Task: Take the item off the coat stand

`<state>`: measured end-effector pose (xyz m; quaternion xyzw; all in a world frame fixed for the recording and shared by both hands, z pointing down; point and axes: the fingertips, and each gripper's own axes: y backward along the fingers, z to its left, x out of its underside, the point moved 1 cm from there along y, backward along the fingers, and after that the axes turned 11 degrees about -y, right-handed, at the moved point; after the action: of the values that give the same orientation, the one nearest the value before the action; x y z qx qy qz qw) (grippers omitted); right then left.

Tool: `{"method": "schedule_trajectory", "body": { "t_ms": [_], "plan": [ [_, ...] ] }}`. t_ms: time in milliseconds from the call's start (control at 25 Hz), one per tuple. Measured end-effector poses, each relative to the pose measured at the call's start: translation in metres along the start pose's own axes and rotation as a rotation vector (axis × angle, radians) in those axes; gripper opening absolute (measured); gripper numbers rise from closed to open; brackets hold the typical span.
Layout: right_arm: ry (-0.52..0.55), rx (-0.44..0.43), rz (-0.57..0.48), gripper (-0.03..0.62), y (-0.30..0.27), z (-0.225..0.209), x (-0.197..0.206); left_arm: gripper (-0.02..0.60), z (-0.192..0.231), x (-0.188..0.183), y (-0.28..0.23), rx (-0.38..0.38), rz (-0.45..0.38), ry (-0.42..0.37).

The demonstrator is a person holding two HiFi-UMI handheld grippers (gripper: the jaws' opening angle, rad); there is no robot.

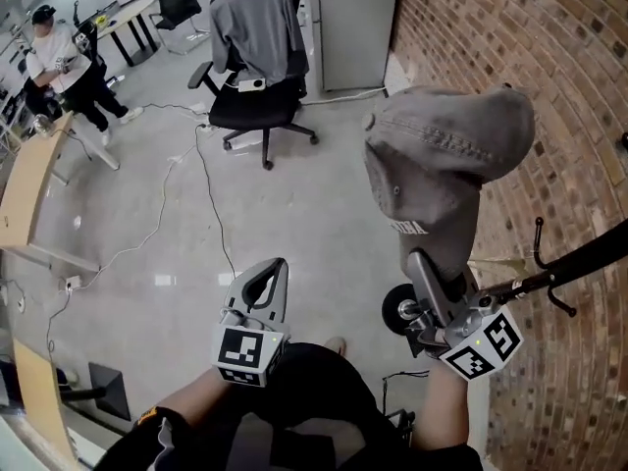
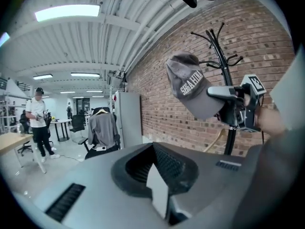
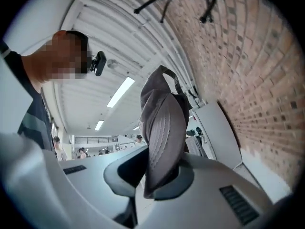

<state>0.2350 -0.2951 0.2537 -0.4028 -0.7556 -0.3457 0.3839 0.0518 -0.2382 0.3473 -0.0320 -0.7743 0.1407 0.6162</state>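
A grey cap (image 1: 442, 165) with white lettering hangs free of the black coat stand (image 1: 559, 268), whose hooked arms reach in from the right. My right gripper (image 1: 429, 268) is shut on the cap's brim and holds it up. In the right gripper view the stitched brim (image 3: 164, 142) stands pinched between the jaws of the right gripper (image 3: 159, 161). My left gripper (image 1: 278, 266) hovers lower left, shut with nothing in it. The left gripper view shows the left gripper (image 2: 155, 149), the cap (image 2: 190, 87), the right gripper (image 2: 228, 97) and the coat stand (image 2: 221, 56) against the wall.
A brick wall (image 1: 549, 67) runs along the right. Behind stands a black office chair (image 1: 257, 106) with a grey garment, and a grey cabinet (image 1: 353, 23). A cable (image 1: 211, 194) trails over the floor. A person (image 1: 59, 62) stands far left by a wooden table (image 1: 29, 180).
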Motion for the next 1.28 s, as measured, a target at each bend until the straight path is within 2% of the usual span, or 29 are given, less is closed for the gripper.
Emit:
{"method": "schedule_trajectory", "body": {
  "t_ms": [120, 240, 400, 560, 800, 1040, 1160, 1280],
  "plan": [
    [-0.161, 0.029, 0.034, 0.035, -0.007, -0.016, 0.052, 0.026, 0.025, 0.026, 0.017, -0.063, 0.08, 0.016],
    [-0.285, 0.06, 0.05, 0.035, -0.003, -0.033, 0.086, 0.025, 0.032, 0.035, 0.027, -0.094, 0.12, 0.01],
    [-0.375, 0.115, 0.08, 0.035, -0.001, -0.048, 0.126, 0.026, 0.039, 0.048, 0.026, -0.094, 0.149, 0.014],
    [-0.422, 0.156, 0.084, 0.035, -0.007, -0.038, 0.156, 0.025, 0.054, 0.061, 0.027, -0.062, 0.143, 0.017],
    [-0.43, 0.221, 0.065, 0.035, -0.039, 0.002, 0.189, 0.025, 0.113, 0.08, 0.038, -0.003, 0.082, 0.018],
    [-0.48, 0.345, -0.024, 0.035, -0.1, 0.066, 0.236, 0.026, 0.222, 0.105, 0.066, 0.075, 0.011, 0.044],
    [-0.478, 0.416, -0.064, 0.035, -0.133, 0.107, 0.258, 0.025, 0.275, 0.117, 0.088, 0.142, -0.001, 0.059],
    [-0.445, 0.484, -0.114, 0.035, -0.157, 0.149, 0.273, 0.026, 0.307, 0.123, 0.11, 0.245, -0.023, 0.048]
  ]
}}
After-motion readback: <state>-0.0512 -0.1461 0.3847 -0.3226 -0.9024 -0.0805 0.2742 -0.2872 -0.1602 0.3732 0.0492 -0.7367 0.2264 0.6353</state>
